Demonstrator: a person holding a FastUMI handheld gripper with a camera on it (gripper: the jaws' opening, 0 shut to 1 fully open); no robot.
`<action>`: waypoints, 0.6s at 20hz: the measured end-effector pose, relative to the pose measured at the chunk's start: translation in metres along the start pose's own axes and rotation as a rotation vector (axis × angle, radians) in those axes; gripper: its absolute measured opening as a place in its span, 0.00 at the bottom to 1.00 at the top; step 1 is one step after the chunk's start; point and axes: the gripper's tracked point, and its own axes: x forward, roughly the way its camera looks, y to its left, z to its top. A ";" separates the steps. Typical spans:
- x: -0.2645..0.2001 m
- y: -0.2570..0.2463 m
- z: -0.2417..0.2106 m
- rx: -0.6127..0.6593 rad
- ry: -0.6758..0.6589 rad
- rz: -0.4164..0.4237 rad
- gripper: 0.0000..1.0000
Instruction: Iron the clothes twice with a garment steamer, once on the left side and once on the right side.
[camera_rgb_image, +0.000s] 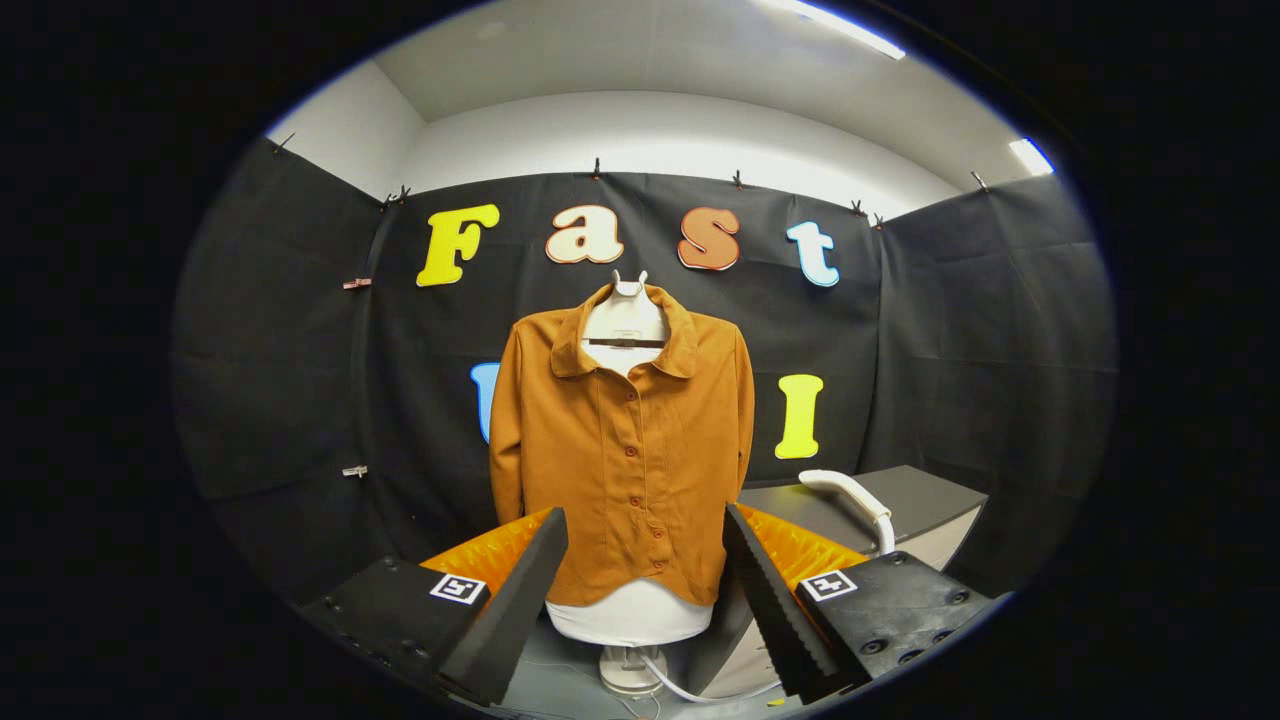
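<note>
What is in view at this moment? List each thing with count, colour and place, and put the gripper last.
shirt: one, rust orange, buttoned, on the mannequin torso, beyond the fingers and seen between them.
mannequin torso: one, white, on a stand, in front of the black cloth wall.
garment steamer: one, white handle with a white hose, on the grey table, right of the shirt.
grey table: one, grey top, right of the mannequin.
black cloth wall: one, black, clipped up behind and to both sides.
gripper: one, fingers spread wide, holding nothing, facing the shirt.
</note>
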 end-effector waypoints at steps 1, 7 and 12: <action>0.000 0.001 0.002 -0.005 -0.005 0.001 0.98; -0.002 0.006 0.009 0.009 -0.028 -0.005 0.98; 0.001 0.004 0.001 0.013 -0.007 -0.066 0.98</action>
